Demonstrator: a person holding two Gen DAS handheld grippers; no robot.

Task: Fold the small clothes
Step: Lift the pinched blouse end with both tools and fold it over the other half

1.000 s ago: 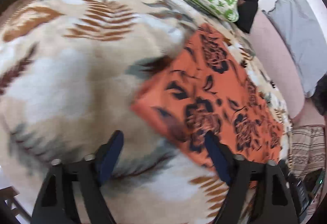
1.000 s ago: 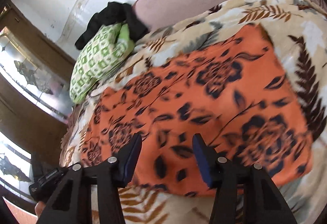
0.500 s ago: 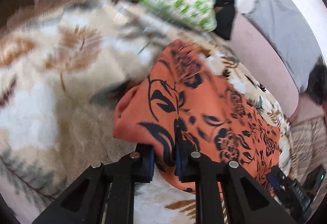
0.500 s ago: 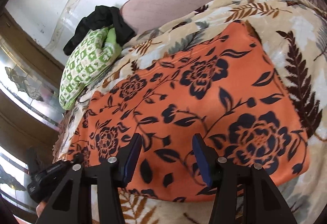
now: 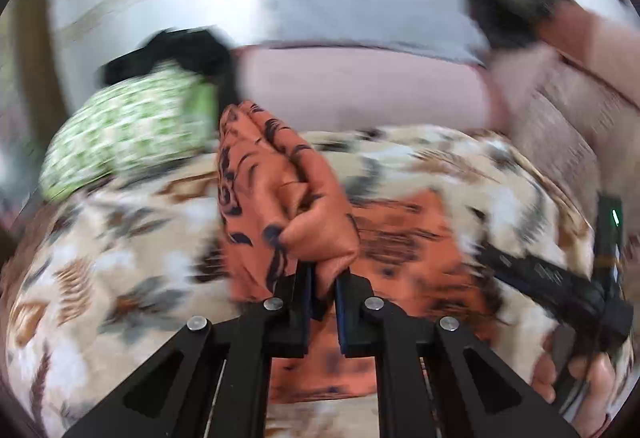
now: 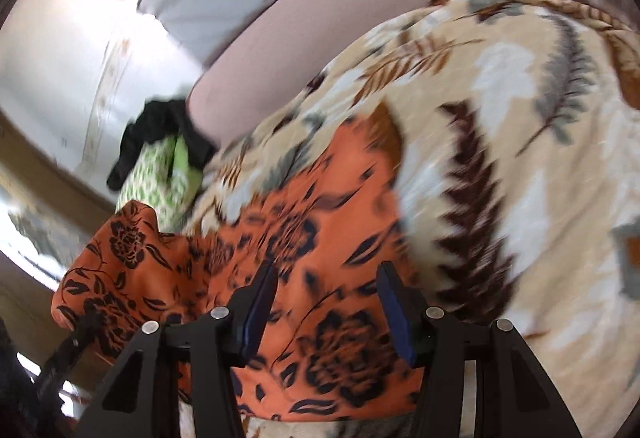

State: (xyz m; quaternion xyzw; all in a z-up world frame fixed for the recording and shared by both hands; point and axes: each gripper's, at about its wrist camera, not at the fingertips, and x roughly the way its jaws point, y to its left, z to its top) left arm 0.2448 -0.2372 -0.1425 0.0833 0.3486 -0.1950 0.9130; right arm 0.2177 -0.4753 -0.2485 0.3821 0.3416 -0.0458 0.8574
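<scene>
Since the earlier frame the left gripper [image 5: 322, 288], clenched on the cloth [image 5: 276, 194], has lifted its edge at frame centre; right gripper [image 6: 326, 302] hovers released over the blanket [image 6: 500, 126]; first fold: carry across.

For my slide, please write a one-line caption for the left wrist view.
Left gripper shut on a bunched edge of the orange floral cloth, lifting it above the leaf-patterned blanket.
</scene>
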